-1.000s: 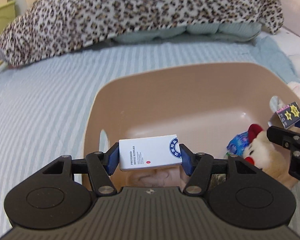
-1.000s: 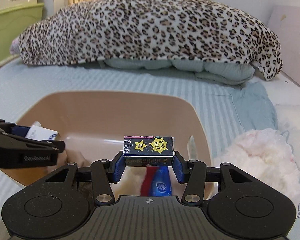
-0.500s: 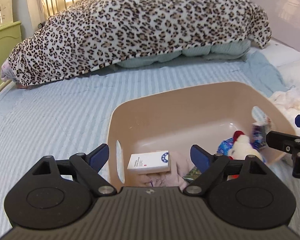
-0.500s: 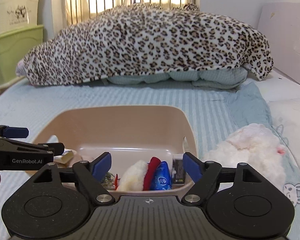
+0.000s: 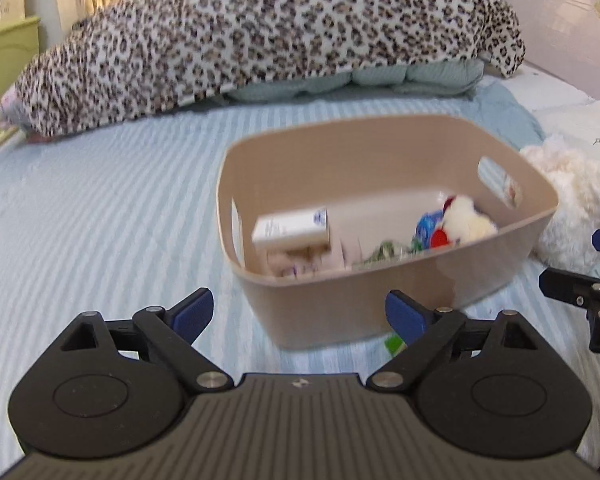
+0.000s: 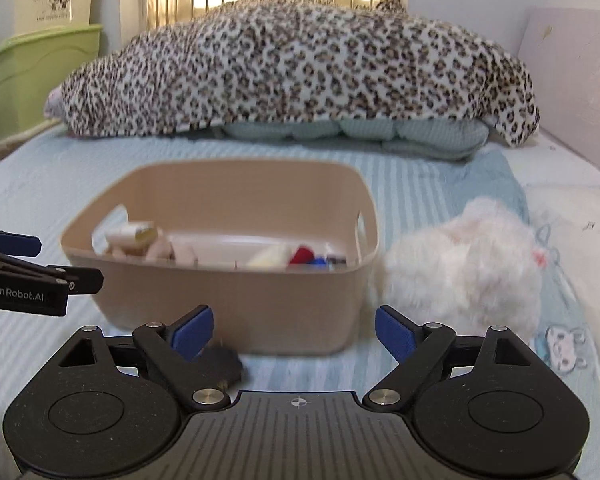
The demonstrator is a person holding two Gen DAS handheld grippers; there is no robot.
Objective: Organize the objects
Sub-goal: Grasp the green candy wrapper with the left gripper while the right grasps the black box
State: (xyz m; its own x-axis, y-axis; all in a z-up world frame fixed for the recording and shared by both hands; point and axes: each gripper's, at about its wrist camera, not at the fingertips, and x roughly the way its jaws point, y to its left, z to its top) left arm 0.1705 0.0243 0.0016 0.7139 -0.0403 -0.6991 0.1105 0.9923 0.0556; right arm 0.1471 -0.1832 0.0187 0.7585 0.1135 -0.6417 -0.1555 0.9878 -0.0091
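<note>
A beige plastic bin (image 5: 400,296) (image 6: 228,300) stands on the striped bed. In it lie a white box (image 5: 290,229) (image 6: 130,234), a small plush toy (image 5: 464,220), a blue packet (image 5: 428,226) and other small items. My left gripper (image 5: 300,314) is open and empty, in front of the bin's near left wall. My right gripper (image 6: 294,330) is open and empty, in front of the bin's near wall. A small dark object (image 6: 224,362) lies on the bed by the right gripper's left finger. A green scrap (image 5: 394,345) lies by the bin's base.
A fluffy white plush (image 6: 464,272) (image 5: 580,200) lies right of the bin. A leopard-print blanket (image 5: 260,36) (image 6: 300,68) over a pale quilt fills the back of the bed. Green storage boxes (image 6: 32,76) stand at the far left. A headboard (image 6: 572,80) is at right.
Both grippers opened and dropped their boxes into the bin, the white one from the left, the dark starred one from the right. Both have since pulled back away from the bin.
</note>
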